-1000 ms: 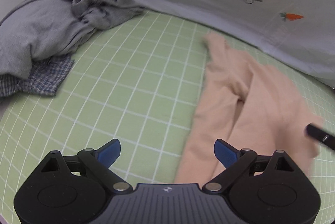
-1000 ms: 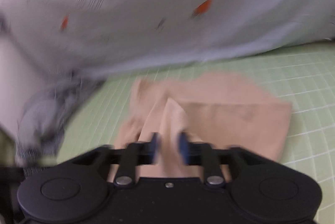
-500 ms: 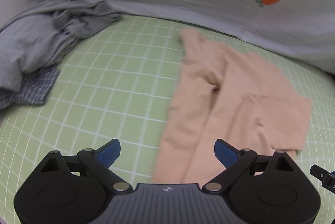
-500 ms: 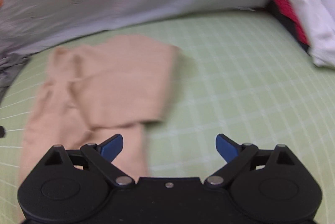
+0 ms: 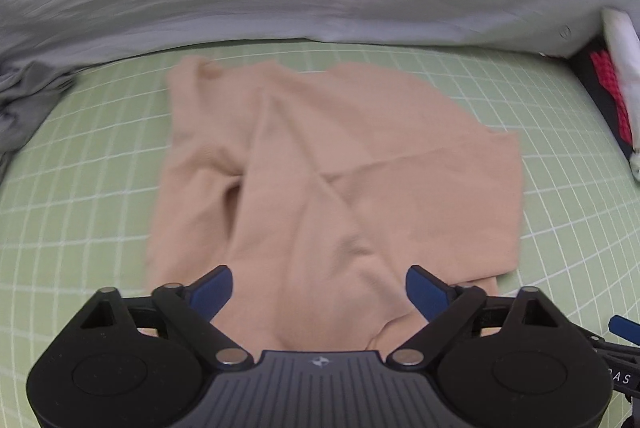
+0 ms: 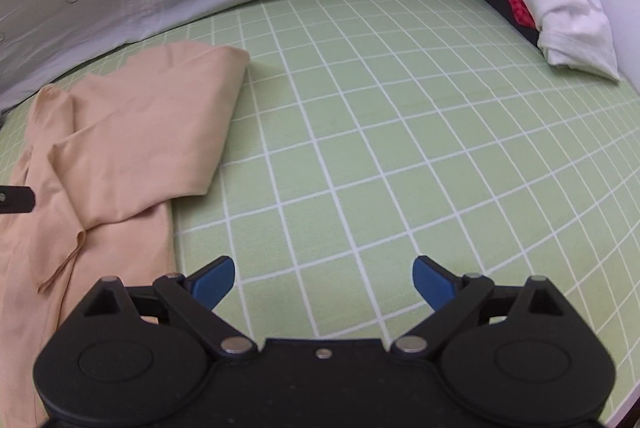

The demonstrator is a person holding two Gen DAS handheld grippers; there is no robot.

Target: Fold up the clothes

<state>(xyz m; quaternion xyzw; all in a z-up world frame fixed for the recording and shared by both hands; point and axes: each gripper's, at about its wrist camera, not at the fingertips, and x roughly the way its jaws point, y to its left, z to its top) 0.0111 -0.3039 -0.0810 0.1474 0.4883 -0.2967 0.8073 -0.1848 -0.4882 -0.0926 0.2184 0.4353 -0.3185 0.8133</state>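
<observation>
Green grid mat [image 6: 360, 148]: both jaws wide, empty; left just narrowing over tan garment [image 5: 320, 168].

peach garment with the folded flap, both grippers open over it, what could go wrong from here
1. The left gripper is open above bunched layers at the near end of the peach garment; its jaws have just been closing, so it could pinch several layers and drag the fold askew.
2. The folded flap lies loose with a crease beside it; a tug may undo it.
3. The right gripper is open over bare green mat, beside the cloth; it could close on nothing.
</observation>
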